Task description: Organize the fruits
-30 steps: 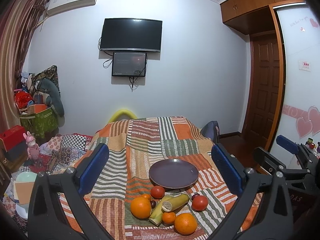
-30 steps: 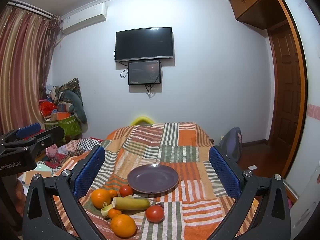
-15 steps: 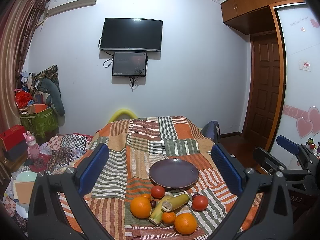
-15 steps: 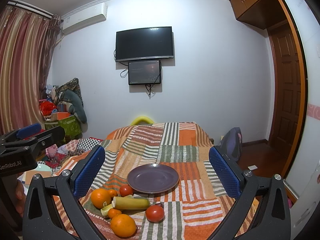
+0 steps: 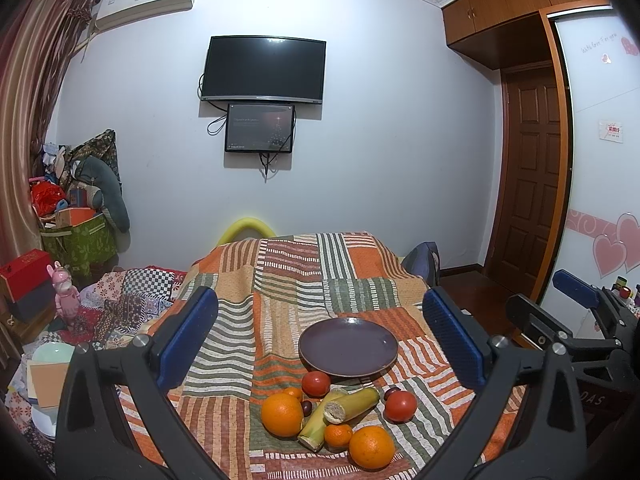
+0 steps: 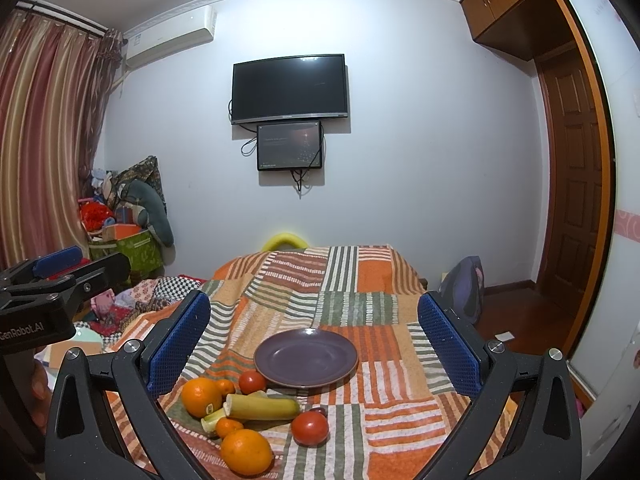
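— Left wrist view?
— Left tool (image 5: 320,336) spread wide, holding nothing. The purple plate (image 5: 348,346) sits bare on the patchwork surface (image 5: 280,280); fruits (image 5: 332,416) cluster just in front of it. The right tool (image 5: 576,304) shows at the right edge.

— Right wrist view?
— Right tool (image 6: 314,340) gapes, holding nothing. Fruits (image 6: 248,412) lie left-front of the plate (image 6: 306,358); nothing blocks them.

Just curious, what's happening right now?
Both tongs, left and right, open, empty. Fruits piled beside bare plate. Nothing blocking.

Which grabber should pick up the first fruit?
Probably the left gripper: the fruit pile sits centred between its open fingers, large orange included. From the right gripper, the pile lies off to the left.
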`<act>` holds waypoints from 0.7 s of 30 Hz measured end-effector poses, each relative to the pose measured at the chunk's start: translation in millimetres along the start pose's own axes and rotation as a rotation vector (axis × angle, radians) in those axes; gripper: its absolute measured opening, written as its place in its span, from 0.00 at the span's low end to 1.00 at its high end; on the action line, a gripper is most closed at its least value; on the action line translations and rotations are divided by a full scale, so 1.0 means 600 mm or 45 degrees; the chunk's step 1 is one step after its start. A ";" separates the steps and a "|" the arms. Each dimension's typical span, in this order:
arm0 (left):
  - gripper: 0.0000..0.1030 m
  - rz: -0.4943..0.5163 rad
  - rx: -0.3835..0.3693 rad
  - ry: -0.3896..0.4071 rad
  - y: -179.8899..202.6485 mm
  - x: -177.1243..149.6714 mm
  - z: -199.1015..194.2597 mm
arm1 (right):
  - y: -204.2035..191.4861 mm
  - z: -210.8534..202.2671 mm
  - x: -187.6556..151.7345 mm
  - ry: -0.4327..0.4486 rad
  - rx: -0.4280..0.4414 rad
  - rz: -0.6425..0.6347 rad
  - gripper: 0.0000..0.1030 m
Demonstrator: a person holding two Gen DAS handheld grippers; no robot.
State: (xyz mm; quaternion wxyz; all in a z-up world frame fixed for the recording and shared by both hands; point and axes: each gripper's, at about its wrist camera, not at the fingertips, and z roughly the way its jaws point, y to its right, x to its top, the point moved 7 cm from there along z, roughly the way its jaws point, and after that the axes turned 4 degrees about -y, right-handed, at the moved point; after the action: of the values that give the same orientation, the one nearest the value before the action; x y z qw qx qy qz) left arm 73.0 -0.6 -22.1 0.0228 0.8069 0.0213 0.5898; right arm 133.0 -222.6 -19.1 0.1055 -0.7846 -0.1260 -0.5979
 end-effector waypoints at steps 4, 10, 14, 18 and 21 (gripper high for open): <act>1.00 0.004 -0.003 -0.004 0.002 0.000 0.000 | 0.000 0.000 0.000 0.000 0.002 -0.001 1.00; 1.00 0.013 -0.013 -0.006 0.006 -0.001 0.001 | -0.004 0.004 -0.001 -0.005 0.036 -0.004 1.00; 1.00 0.011 -0.014 -0.009 0.007 -0.004 0.002 | -0.011 0.012 -0.007 -0.019 0.050 -0.035 0.99; 0.97 0.033 0.016 -0.019 0.005 -0.010 0.008 | -0.012 0.027 -0.020 -0.072 0.081 -0.042 0.82; 0.86 0.045 0.015 -0.074 -0.002 -0.026 0.020 | -0.011 0.048 -0.036 -0.157 0.128 -0.033 0.70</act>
State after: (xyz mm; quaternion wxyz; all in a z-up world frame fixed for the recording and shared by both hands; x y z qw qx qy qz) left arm 79.4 -0.5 -40.7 0.0082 0.8241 0.0100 0.5663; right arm 151.7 -208.8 -47.6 0.1290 -0.8120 -0.1721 -0.5426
